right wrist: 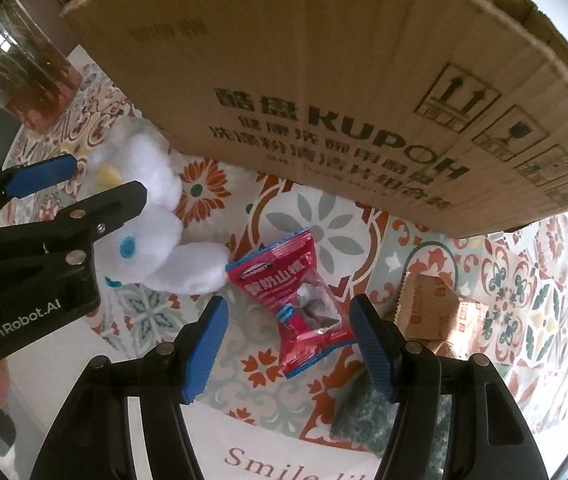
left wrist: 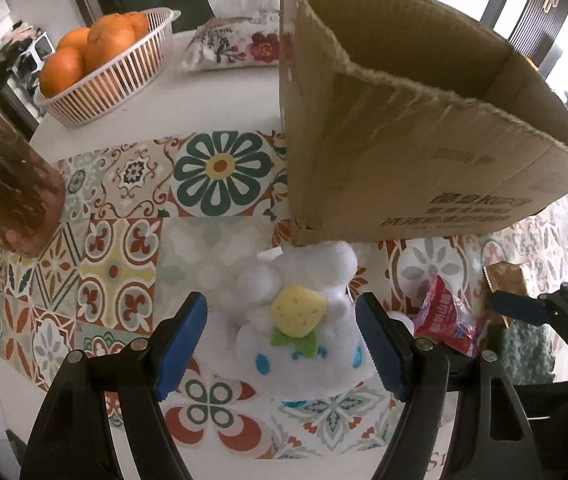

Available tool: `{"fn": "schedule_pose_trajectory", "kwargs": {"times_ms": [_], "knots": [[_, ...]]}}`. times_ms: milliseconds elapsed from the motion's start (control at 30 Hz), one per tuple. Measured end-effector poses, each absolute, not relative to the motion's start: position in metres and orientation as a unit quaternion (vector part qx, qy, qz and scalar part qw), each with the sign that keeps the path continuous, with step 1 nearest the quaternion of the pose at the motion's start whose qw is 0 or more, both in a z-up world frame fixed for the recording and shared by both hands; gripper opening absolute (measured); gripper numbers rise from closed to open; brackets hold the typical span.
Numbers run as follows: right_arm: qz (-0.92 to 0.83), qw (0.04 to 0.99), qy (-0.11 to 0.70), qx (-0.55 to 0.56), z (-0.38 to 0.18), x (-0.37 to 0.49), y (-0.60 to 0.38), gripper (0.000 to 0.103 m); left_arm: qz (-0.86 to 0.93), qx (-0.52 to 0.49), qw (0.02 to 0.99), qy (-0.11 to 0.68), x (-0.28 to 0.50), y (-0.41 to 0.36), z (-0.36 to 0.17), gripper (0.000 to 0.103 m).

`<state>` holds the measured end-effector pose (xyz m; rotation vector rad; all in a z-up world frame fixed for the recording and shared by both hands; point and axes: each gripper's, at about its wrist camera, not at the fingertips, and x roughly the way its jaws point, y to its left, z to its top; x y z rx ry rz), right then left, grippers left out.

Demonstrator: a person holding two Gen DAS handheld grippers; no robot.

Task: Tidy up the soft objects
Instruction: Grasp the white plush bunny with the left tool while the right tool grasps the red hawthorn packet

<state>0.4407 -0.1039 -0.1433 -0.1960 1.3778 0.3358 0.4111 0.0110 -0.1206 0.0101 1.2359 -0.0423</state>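
Left gripper (left wrist: pixel 282 344) is sitting w/ fingers wide around the white plush toy (left wrist: pixel 300 312), not squeezing it; toy is lying on the desk (left wrist: pixel 124 280) just near of the cardboard box (left wrist: pixel 424 120). Right gripper (right wrist: pixel 288 348) is hovering, fingers wide, either side of the red snack packet (right wrist: pixel 304 300).

The cardboard box (right wrist: pixel 324 92) carries the brand "KUPOH" in bold black letters after two large Chinese characters, with smaller Chinese lines beneath. At its right end stand boxed handling signs: two upward arrows and a wine glass. The left tool (right wrist: pixel 40 184) reads "GenRobot.AI" in white. The patterned mat (right wrist: pixel 284 456) shows "Smile". The red snack packet (right wrist: pixel 300 304) bears white Chinese characters.
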Motion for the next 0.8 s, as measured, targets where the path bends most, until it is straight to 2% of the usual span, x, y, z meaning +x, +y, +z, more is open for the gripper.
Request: {"fn": "schedule_pose_trajectory", "kwargs": {"times_ms": [333, 433, 500, 567, 800], "knots": [[0.143, 0.741, 0.65, -0.087, -0.17, 0.453, -0.107, 0.062, -0.011, 0.014, 0.804, 0.595, 0.425, 0.005, -0.141, 0.076], [0.139, 0.741, 0.652, -0.082, -0.176, 0.457, -0.107, 0.054, -0.014, 0.012, 0.801, 0.599, 0.428, 0.003, -0.147, 0.077], [0.14, 0.74, 0.654, -0.077, -0.18, 0.458, -0.108, 0.051, -0.014, 0.011, 0.8, 0.6, 0.428, 0.003, -0.15, 0.074], [0.136, 0.729, 0.667, -0.074, -0.183, 0.457, -0.109, 0.048, -0.023, 0.007, 0.798, 0.603, 0.429, 0.003, -0.153, 0.066], [0.129, 0.744, 0.653, -0.057, -0.187, 0.446, -0.119, 0.04, -0.039, -0.001, 0.799, 0.6, 0.425, 0.007, -0.155, 0.061]]}}
